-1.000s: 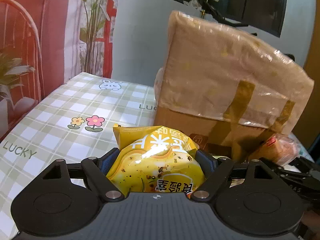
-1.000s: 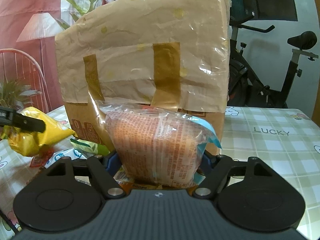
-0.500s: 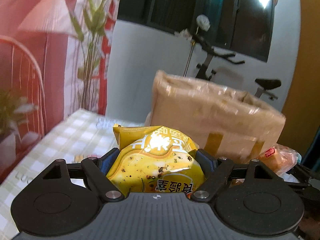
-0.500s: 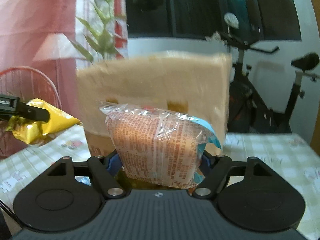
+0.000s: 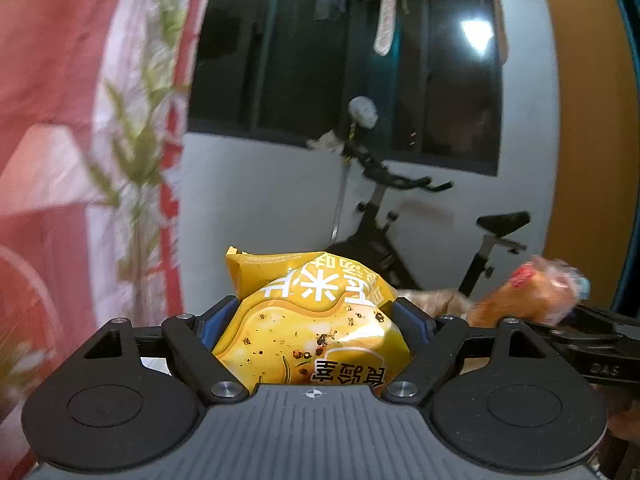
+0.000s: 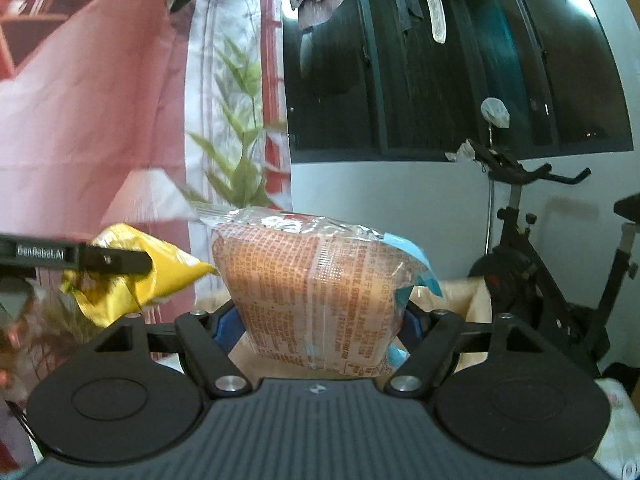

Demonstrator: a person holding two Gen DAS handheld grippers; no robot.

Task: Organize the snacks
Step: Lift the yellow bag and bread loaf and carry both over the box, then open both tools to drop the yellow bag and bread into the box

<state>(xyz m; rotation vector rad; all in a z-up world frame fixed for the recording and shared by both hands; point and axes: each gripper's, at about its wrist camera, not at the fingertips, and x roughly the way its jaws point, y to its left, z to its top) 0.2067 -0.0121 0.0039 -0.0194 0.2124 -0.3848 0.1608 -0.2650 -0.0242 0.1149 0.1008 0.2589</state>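
Left wrist view: we see the left gripper (image 5: 316, 316) closed on a yellow bag (image 5: 316, 328), its blue-padded fingers (image 5: 218, 320) pressing the bag's two sides. The bag is a glossy, puffed foil pouch printed with white characters and dark specks; its crimped seal edge points up and away from the camera, so its long axis runs forward along the fingers. The bag is held in the air in front of a white wall and a dark window (image 5: 344, 60).

Right wrist view: we see the right gripper (image 6: 316, 316) closed on a clear pack (image 6: 316, 296), a crinkled transparent wrapper over an orange block, covered in fine orange print, with a pale blue flap at its right end. Its long axis lies roughly left to right, across the fingers, with the sealed top edge uppermost.

In the left wrist view the clear pack appears at far right, blurred. In the right wrist view the yellow bag hangs at left, just beside the clear pack; whether they touch we cannot tell. A tan box (image 6: 452, 296) shows low behind the pack, and a black exercise bike (image 6: 532, 240) stands by the wall.
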